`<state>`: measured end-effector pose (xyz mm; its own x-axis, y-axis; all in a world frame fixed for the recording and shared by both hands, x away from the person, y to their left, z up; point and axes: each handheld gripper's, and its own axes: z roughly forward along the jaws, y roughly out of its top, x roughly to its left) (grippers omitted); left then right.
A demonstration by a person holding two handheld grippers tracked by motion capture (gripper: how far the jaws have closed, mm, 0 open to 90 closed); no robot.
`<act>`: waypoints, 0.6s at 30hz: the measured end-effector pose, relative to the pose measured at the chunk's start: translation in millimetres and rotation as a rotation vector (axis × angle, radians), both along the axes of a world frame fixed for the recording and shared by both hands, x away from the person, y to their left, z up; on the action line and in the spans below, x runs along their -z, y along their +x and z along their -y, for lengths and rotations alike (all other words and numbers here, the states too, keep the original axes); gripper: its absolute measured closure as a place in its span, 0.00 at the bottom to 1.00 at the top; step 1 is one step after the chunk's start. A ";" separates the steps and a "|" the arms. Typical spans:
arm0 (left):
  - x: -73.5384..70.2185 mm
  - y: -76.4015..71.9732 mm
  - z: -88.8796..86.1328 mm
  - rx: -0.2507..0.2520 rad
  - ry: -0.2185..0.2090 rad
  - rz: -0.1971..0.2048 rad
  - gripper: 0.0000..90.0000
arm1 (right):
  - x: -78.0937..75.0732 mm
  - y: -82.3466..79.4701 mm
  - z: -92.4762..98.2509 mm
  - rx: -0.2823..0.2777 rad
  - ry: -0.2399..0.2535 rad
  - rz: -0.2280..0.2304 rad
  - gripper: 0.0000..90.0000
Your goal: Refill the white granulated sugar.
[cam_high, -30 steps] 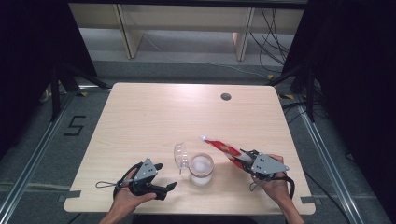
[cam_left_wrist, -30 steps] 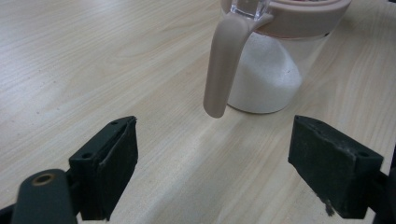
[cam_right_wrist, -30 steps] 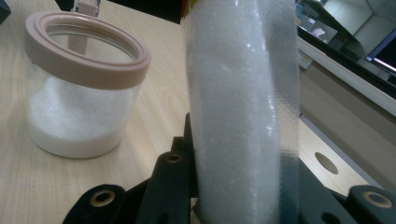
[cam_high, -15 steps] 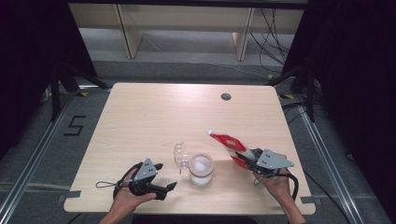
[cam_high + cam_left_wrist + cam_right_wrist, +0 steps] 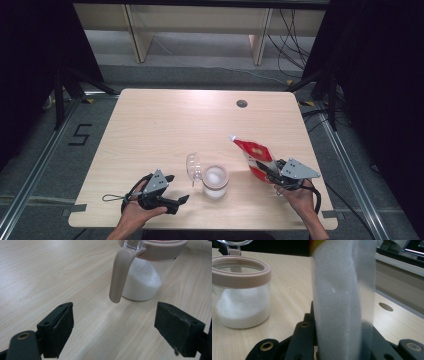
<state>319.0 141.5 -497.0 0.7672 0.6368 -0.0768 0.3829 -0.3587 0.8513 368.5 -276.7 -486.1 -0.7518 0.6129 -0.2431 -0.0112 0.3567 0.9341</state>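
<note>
A clear jar [image 5: 215, 182] with a pink rim, partly full of white granules, stands near the table's front edge, and its hinged lid [image 5: 193, 166] is flipped open to the left. My right gripper [image 5: 264, 171] is shut on a red and white pouch [image 5: 256, 154], held tilted just right of the jar with its white spout up and to the left. In the right gripper view the pouch [image 5: 342, 300] shows white granules, with the jar [image 5: 242, 292] at left. My left gripper [image 5: 179, 188] rests open left of the jar. Its pads [image 5: 62, 325] face the jar [image 5: 147, 277] and its beige latch [image 5: 121, 275].
The light wooden table [image 5: 165, 125] has a round cable hole [image 5: 242, 103] at the back right. A loop of cable [image 5: 112, 197] trails from the left gripper. Dark floor and metal rails surround the table, with shelving behind it.
The pouch has swung up and to the right, away from the jar's mouth, and now stands steeper. The left gripper has stayed where it was.
</note>
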 end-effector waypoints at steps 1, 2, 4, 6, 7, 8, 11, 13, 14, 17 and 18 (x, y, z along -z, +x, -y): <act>-0.3 0.2 -0.7 0.003 0.009 0.001 0.17 | -0.2 -0.6 0.2 0.001 0.002 -0.007 0.86; -0.3 0.2 -0.7 0.003 0.009 0.001 0.17 | -0.2 -0.6 0.2 0.001 0.002 -0.007 0.86; -0.2 0.2 -0.6 0.003 0.009 0.000 0.17 | -0.2 -2.1 0.8 0.017 0.024 -0.025 0.85; -0.2 0.2 -0.7 0.003 0.008 0.000 0.17 | -0.4 -4.5 2.1 0.035 0.029 -0.042 0.85; -0.2 0.3 -0.8 0.003 0.009 0.000 0.17 | -0.2 -4.0 2.3 0.031 0.033 -0.039 0.85; -0.2 0.3 -0.8 0.003 0.009 0.000 0.17 | -0.2 -4.0 2.3 0.031 0.033 -0.039 0.85; -0.4 0.9 -1.5 0.005 0.023 0.005 0.17 | 1.6 -5.6 4.9 0.054 0.066 -0.053 0.85; -0.1 0.6 -1.1 0.005 0.013 0.004 0.17 | 1.3 -6.0 5.9 0.057 0.065 -0.048 0.85; -0.1 0.5 -0.7 0.004 0.008 0.001 0.17 | 2.3 -5.9 6.0 0.060 0.073 -0.043 0.85; -0.5 1.1 -1.9 0.005 0.028 0.005 0.17 | 2.4 -5.8 8.6 0.064 0.070 -0.047 0.84; -0.5 1.1 -1.9 0.005 0.028 0.005 0.17 | 2.5 -6.2 9.4 0.068 0.071 -0.049 0.84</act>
<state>320.1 143.4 -496.5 0.7707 0.6348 -0.0553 0.3770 -0.3842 0.8428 362.3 -286.1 -488.6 -0.7182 0.6770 -0.1608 0.0572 0.2877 0.9560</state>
